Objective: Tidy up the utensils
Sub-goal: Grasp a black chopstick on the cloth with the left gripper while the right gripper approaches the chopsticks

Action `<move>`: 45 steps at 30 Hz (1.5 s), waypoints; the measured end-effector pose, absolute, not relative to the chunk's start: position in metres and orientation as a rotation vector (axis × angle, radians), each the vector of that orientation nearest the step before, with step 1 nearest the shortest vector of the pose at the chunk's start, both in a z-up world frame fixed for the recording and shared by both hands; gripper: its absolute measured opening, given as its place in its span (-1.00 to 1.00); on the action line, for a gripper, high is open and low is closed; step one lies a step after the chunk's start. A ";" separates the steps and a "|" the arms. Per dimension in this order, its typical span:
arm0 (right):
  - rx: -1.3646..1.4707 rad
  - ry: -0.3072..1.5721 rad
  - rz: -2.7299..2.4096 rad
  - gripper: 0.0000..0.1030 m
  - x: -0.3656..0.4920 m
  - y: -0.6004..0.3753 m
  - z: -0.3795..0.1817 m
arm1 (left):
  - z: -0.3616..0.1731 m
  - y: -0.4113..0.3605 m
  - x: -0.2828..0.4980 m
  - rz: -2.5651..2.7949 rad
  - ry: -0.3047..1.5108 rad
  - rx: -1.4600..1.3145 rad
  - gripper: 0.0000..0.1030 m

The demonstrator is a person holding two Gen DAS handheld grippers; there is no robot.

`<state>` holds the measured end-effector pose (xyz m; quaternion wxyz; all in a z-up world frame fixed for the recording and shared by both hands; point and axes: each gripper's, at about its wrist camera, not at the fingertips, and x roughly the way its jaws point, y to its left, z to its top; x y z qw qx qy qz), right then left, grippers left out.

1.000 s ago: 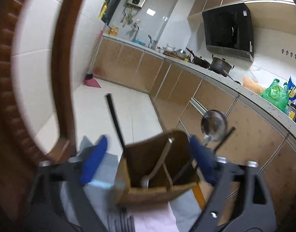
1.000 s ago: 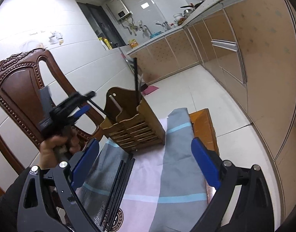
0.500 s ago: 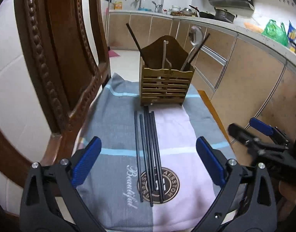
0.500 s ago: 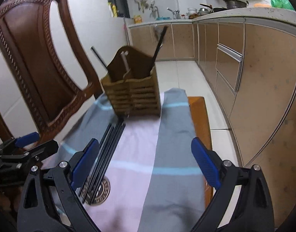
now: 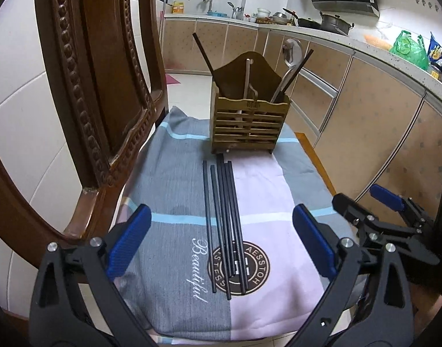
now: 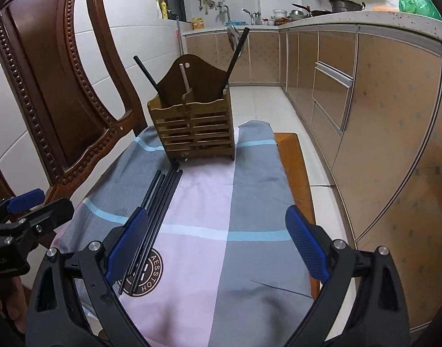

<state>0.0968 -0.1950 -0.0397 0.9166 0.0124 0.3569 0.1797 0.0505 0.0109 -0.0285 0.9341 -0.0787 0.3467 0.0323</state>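
fingers wide over loose chopsticks

Left hand-held gripper hangs wide open over a bunch of black chopsticks on the towel, wooden utensil holder just beyond them.

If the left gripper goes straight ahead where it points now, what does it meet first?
Most likely the black chopsticks lying on the cloth; they run between the open left gripper fingers, well before the wooden holder.
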 end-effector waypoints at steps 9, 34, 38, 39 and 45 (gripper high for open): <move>0.026 0.761 0.379 0.81 0.113 -0.184 -0.052 | -0.059 0.028 0.096 0.129 0.784 -0.168 0.87; -0.073 0.964 0.392 0.45 0.235 -0.099 -0.132 | -0.139 0.069 0.245 0.242 1.017 -0.164 -0.08; -0.146 0.994 0.389 0.43 0.235 -0.079 -0.145 | -0.138 0.075 0.243 0.227 1.021 -0.157 -0.12; -0.165 0.980 0.387 0.42 0.233 -0.075 -0.145 | -0.139 0.077 0.243 0.226 1.024 -0.156 -0.12; -0.233 0.965 0.342 0.43 0.228 -0.069 -0.145 | -0.138 0.082 0.241 0.229 1.036 -0.152 -0.08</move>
